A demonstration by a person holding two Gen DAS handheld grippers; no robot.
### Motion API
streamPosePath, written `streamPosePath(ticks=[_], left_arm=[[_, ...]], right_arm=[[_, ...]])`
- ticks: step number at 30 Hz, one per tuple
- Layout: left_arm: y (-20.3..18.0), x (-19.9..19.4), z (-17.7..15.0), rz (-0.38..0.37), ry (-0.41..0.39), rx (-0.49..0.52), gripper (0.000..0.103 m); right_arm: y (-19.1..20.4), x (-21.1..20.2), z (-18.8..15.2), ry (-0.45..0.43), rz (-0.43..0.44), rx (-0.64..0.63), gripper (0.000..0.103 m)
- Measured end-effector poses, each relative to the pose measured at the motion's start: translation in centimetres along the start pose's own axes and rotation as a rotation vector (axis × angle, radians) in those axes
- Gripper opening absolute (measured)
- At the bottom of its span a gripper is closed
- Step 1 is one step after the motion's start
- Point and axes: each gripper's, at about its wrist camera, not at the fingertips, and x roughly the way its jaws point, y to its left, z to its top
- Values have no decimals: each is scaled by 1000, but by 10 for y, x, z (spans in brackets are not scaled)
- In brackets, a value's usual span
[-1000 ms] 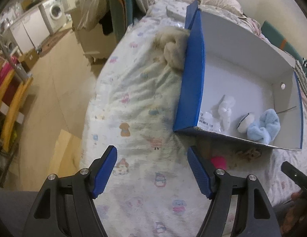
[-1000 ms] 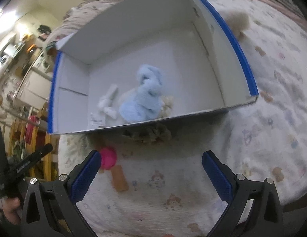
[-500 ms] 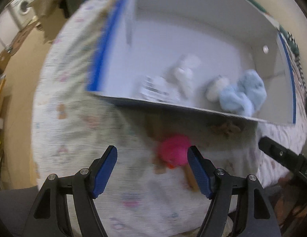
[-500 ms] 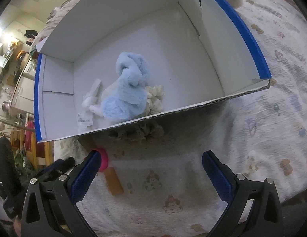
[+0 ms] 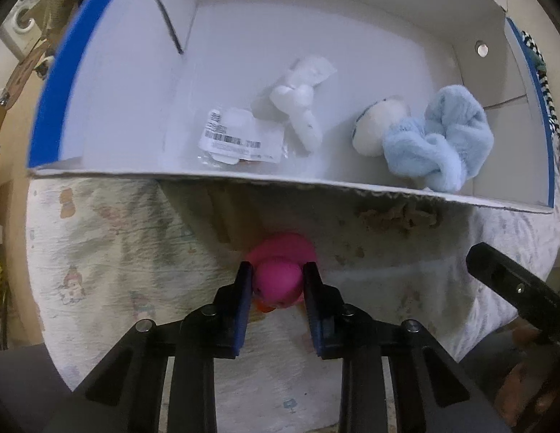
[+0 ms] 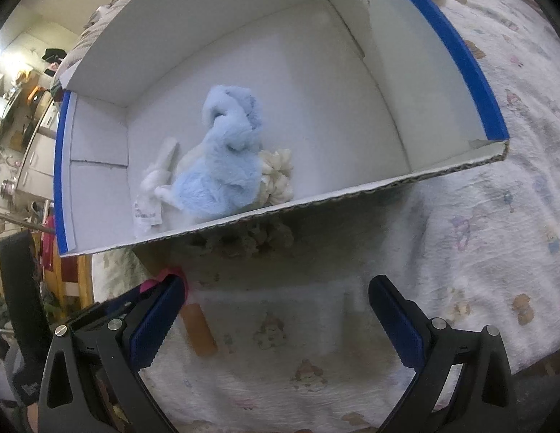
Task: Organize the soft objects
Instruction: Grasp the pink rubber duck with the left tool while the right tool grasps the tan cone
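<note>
A pink rubber duck (image 5: pixel 280 281) lies on the patterned blanket just before the front wall of a white, blue-edged cardboard box (image 5: pixel 117 108). My left gripper (image 5: pixel 276 270) points down over the duck with its jaws closing, and both blue pads touch the duck's head. In the box are a light blue plush (image 5: pixel 438 144), a small white plush (image 5: pixel 298 108) and a labelled packet (image 5: pixel 233 137). My right gripper (image 6: pixel 276 281) hangs open over the blanket near the box (image 6: pixel 352 90), with nothing between its fingers. From there the blue plush (image 6: pixel 222 176) and a sliver of the duck (image 6: pixel 168 276) show.
A brown fuzzy item (image 5: pixel 399 213) is tucked under the box's front edge. A tan block (image 6: pixel 198 332) lies on the blanket beside the duck. A cream frilly item (image 6: pixel 276 176) sits next to the blue plush. The bed's edge drops off at the left (image 5: pixel 13 180).
My left gripper swung from the bed's left part to the box front, came down over the pink duck, and its jaws narrowed around it. My right gripper sank slightly.
</note>
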Motion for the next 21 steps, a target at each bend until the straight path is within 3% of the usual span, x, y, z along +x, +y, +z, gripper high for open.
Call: streamPosePath(ticks=[10, 12, 15, 17, 21], left_arm=[[39, -42, -18, 8, -82, -34, 25], [57, -48, -19, 23, -94, -65, 25], [82, -55, -21, 54, -110, -108, 25], [95, -58, -23, 67, -116, -139, 25], [115, -64, -25, 71, -125, -178, 25]], right_arm=[[35, 22, -16, 100, 71, -132, 103], [46, 29, -20, 124, 78, -171, 85], [57, 37, -25, 147, 83, -212, 69], [66, 42, -26, 156, 89, -240, 62], [82, 52, -33, 182, 99, -300, 61]])
